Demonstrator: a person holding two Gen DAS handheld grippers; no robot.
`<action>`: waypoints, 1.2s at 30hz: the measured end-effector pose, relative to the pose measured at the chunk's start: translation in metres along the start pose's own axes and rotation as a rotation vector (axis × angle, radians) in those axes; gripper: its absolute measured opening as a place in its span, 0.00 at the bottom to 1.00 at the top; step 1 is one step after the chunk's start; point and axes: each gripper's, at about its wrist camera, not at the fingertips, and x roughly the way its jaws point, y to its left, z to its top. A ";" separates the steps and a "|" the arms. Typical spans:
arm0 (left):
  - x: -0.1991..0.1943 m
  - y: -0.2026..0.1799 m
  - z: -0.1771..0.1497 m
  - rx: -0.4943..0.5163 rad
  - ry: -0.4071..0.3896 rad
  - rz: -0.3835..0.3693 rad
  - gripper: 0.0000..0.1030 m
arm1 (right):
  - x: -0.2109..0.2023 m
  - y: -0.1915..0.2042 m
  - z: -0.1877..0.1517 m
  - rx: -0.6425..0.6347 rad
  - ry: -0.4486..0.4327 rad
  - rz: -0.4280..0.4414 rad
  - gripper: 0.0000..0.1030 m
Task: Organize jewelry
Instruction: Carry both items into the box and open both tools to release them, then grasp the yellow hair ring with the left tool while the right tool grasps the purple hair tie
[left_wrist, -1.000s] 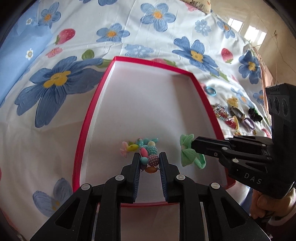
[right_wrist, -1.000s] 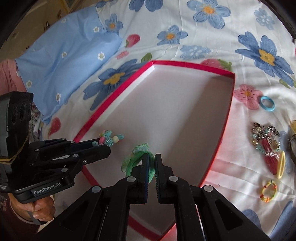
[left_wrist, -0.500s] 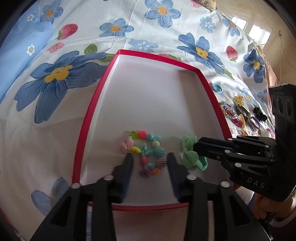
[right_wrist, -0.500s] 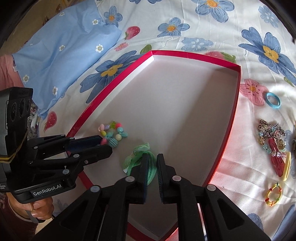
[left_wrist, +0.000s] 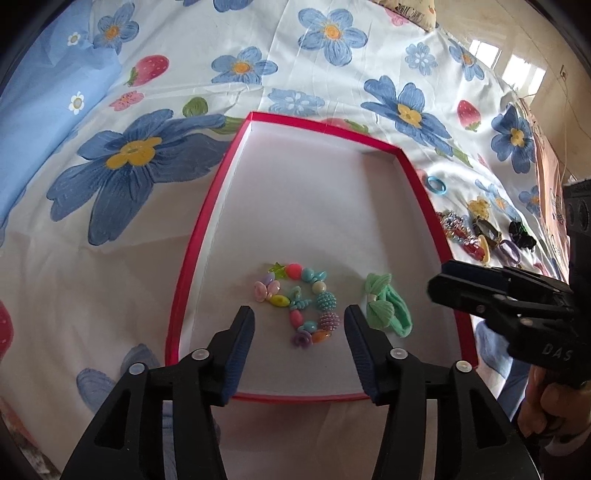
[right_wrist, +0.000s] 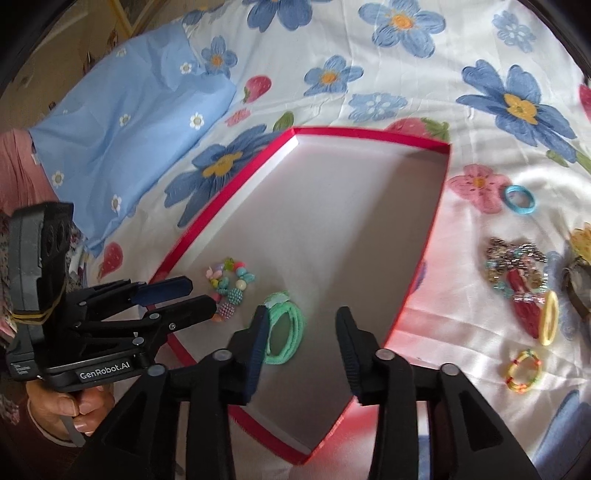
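A shallow red-rimmed box (left_wrist: 192, 240) (right_wrist: 229, 206) with a white floor lies on the flowered sheet. A multicoloured bead bracelet (left_wrist: 299, 302) (right_wrist: 229, 284) rests on the floor near the front rim. My left gripper (left_wrist: 298, 317) (right_wrist: 199, 294) hovers over it, its jaws opening and the pads clear of the beads. Just to the right lies a green hair tie (left_wrist: 384, 310) (right_wrist: 286, 332) with a bow. The jaws of my right gripper (right_wrist: 302, 315) (left_wrist: 437, 286) are opening too. Its left finger hides part of the tie without pressing it.
Loose pieces lie on the sheet right of the box: a blue hair ring (right_wrist: 520, 199), a beaded chain pile (right_wrist: 517, 273), a yellow ring (right_wrist: 548, 317) and a yellow-red bracelet (right_wrist: 522, 371). A blue pillow (right_wrist: 122, 122) sits at the far left. A hand (right_wrist: 74, 406) holds each gripper.
Both grippers went from shut to open. The left let go of the bead bracelet, which spread out on the box floor. The right released the green hair tie.
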 end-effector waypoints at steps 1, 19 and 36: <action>-0.004 -0.001 0.000 -0.002 -0.008 0.000 0.57 | -0.005 -0.001 0.000 0.005 -0.011 0.000 0.46; -0.025 -0.055 -0.005 0.059 -0.041 -0.076 0.70 | -0.089 -0.069 -0.038 0.170 -0.145 -0.119 0.60; -0.002 -0.115 0.016 0.158 -0.022 -0.137 0.70 | -0.138 -0.139 -0.073 0.313 -0.200 -0.238 0.60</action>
